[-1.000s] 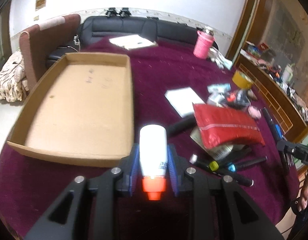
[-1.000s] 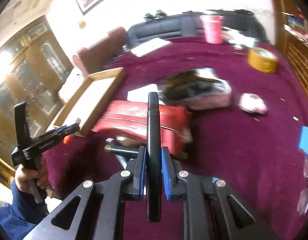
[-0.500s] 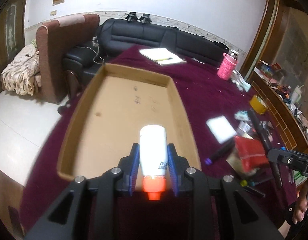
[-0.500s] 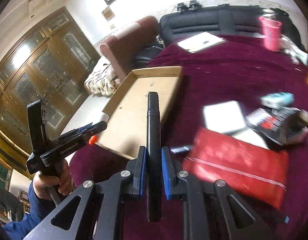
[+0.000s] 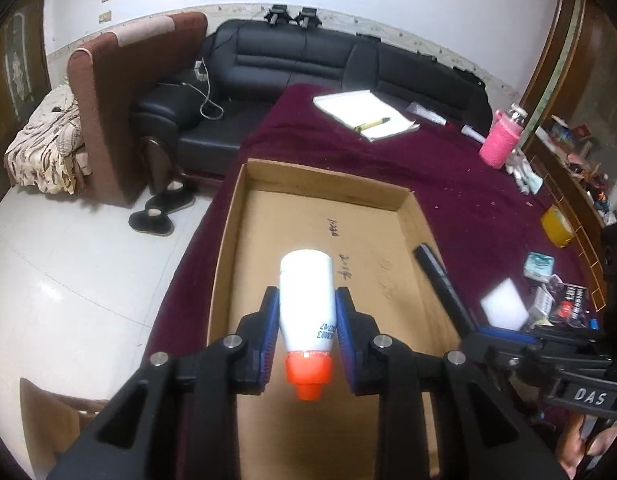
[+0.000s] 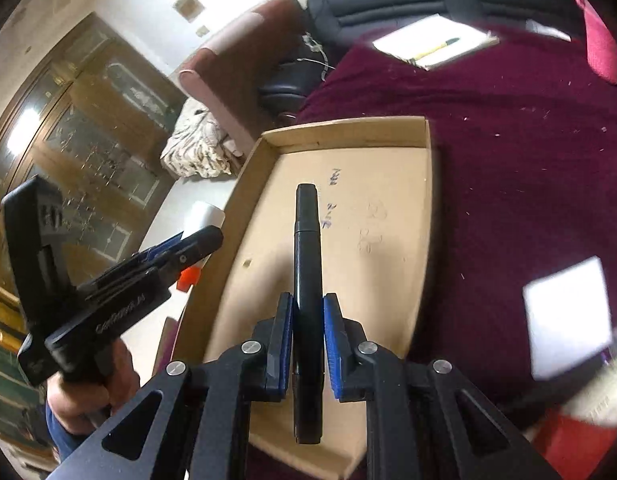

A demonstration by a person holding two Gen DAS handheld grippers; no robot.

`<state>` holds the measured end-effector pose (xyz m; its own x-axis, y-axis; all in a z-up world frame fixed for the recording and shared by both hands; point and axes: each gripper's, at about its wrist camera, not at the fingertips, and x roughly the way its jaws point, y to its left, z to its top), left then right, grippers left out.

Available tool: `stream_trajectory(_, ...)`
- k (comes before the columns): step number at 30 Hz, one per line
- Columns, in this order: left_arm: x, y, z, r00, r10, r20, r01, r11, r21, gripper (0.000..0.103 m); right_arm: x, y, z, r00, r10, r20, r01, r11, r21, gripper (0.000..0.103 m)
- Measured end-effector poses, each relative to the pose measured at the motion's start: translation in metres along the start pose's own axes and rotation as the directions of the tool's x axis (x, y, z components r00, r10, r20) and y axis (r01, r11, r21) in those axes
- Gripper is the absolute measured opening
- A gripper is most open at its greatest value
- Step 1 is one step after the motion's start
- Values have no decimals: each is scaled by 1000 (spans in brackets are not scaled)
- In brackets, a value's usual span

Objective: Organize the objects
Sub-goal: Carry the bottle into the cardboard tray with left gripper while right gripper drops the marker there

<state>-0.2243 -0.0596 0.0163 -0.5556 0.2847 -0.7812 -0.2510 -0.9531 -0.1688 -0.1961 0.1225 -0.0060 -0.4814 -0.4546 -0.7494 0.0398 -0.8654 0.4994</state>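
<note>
My left gripper [image 5: 306, 330] is shut on a white bottle with an orange cap [image 5: 306, 304], held above the near left part of a shallow cardboard tray [image 5: 324, 174]. My right gripper [image 6: 307, 342] is shut on a black marker [image 6: 307, 264], held over the same tray [image 6: 348, 128], near its middle. In the left wrist view the marker [image 5: 438, 278] and right gripper [image 5: 504, 336] come in over the tray's right wall. In the right wrist view the left gripper [image 6: 180, 252] with the bottle [image 6: 202, 218] hangs at the tray's left edge. The tray has nothing lying in it.
The tray lies on a maroon tablecloth [image 5: 460, 184]. A white notepad with a pen [image 5: 364, 114], a pink bottle [image 5: 502, 142], yellow tape [image 5: 556, 220], a white card [image 5: 504, 308] and small packets [image 5: 564, 300] lie beyond and to the right. A black sofa [image 5: 308, 60] stands behind.
Both grippers have moved left from the clutter to above the tray, each still holding its object. The marker now reaches over the tray's right wall.
</note>
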Motion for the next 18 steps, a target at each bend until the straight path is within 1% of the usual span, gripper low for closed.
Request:
stream_trajectory(6, 39, 5, 22, 999, 14, -46, -14, 1000, 10, 27, 34, -6, 32, 1000, 14, -24, -12, 998, 60, 17)
stream_trajectory(9, 58, 10, 32, 998, 30, -61, -29, 1000, 7, 27, 48, 0, 46, 1000, 13, -16, -12, 998, 66, 17)
stream_trajectory(11, 68, 14, 38, 997, 27, -66, -28, 1000, -5, 27, 56, 2, 56, 1000, 7, -2, -7, 998, 69, 17)
stream_trajectory(14, 79, 20, 44, 997, 26, -72, -27, 999, -18, 27, 68, 3, 67, 1000, 15, -1, -15, 997, 80, 17)
stream_trajectory(18, 89, 23, 46, 996, 22, -83, -24, 1000, -18, 27, 82, 0, 72, 1000, 24, -16, -22, 995, 97, 18)
